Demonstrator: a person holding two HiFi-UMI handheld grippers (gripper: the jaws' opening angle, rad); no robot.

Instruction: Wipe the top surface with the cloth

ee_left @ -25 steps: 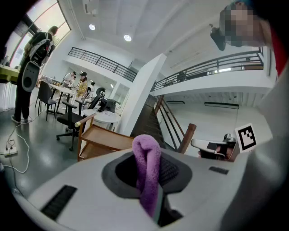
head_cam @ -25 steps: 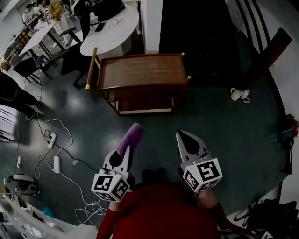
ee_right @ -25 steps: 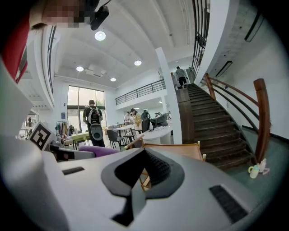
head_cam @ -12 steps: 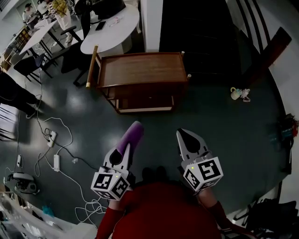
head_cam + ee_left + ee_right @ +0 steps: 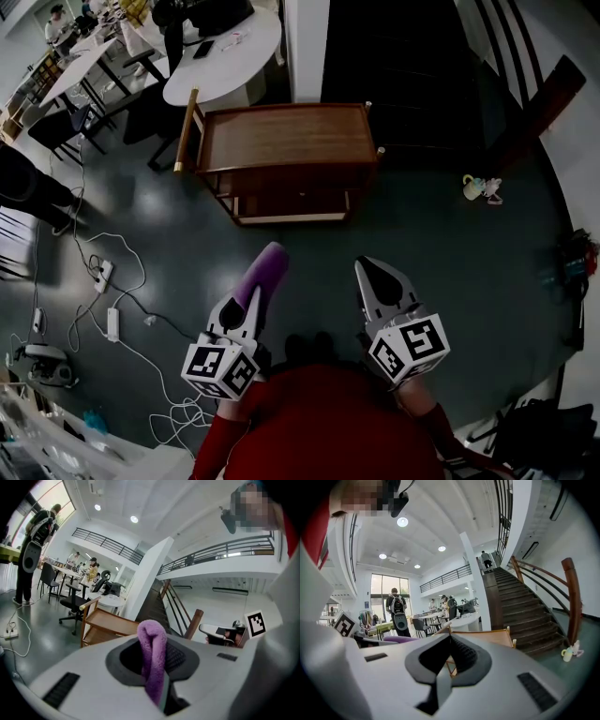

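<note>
Left tool [image 5: 242, 314] nearest me, clamped on the purple cloth [image 5: 263, 274], which folds over and sticks out past the tips. Right tool [image 5: 377, 281] just beside it; I read its jaws as pressed together, empty. Both hang over dark floor [image 5: 187, 225]. Well ahead of the tools stands the wooden trolley [image 5: 286, 136], its top well apart from the cloth. Off right of the right tool lies a small pale object [image 5: 481, 189], possibly a toy. Beyond the trolley is a white round desk [image 5: 230, 66].
</note>
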